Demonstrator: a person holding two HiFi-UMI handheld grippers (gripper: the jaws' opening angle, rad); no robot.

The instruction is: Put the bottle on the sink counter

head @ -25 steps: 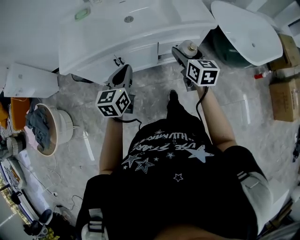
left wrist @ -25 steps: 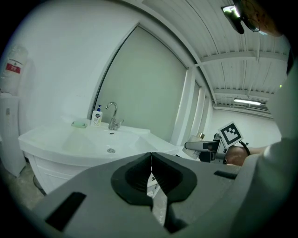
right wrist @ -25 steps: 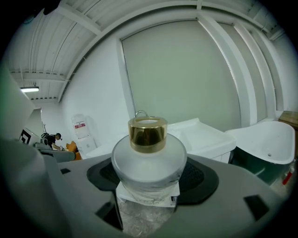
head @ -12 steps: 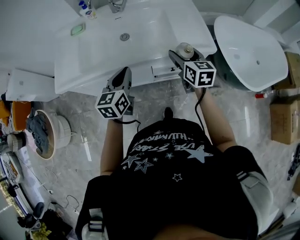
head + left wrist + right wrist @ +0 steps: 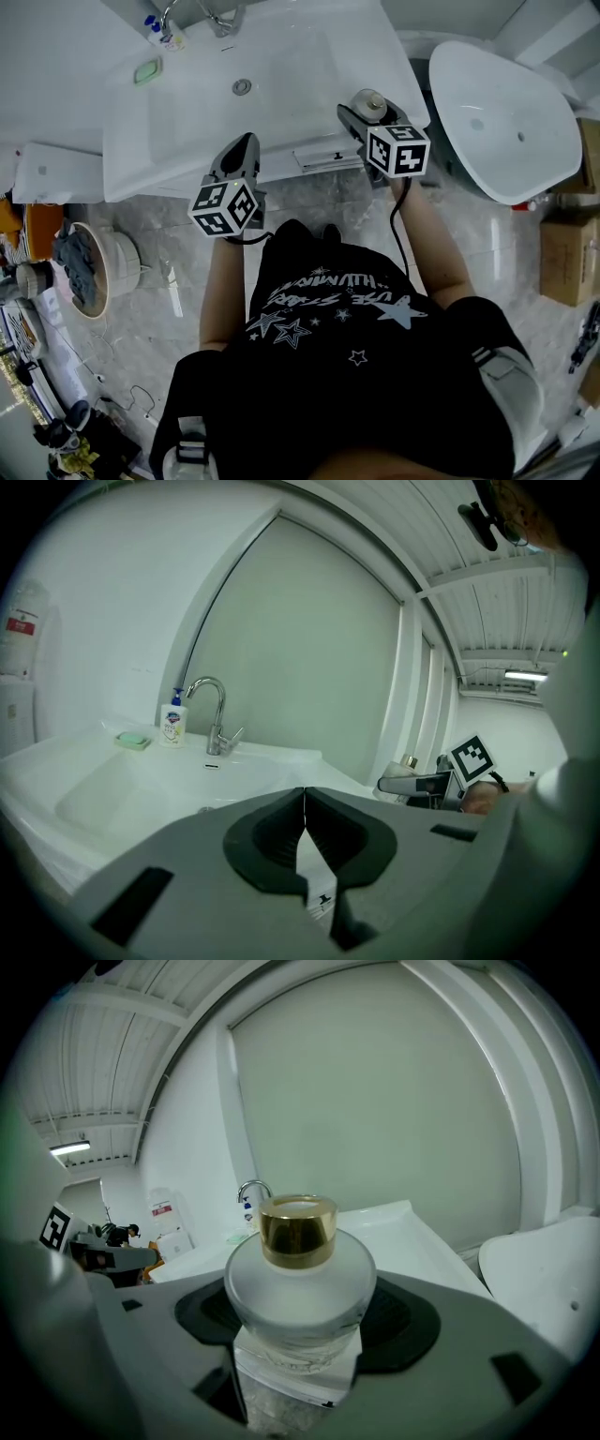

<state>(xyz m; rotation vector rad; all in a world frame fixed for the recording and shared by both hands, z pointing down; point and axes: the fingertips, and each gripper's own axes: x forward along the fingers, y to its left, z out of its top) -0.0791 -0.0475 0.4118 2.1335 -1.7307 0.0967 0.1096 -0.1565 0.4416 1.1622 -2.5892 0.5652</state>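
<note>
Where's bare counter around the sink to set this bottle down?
The strip of sink counter right of the basin is bare, closest to the bottle in the right gripper. The left ledge in front of the soap bar is bare too. The back left is crowded: soap bar, pump bottle, faucet.

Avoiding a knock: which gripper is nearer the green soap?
Left. The left gripper is at the sink's front edge, across the basin from the green soap; the right gripper, holding the bottle, is at its right corner.
</note>
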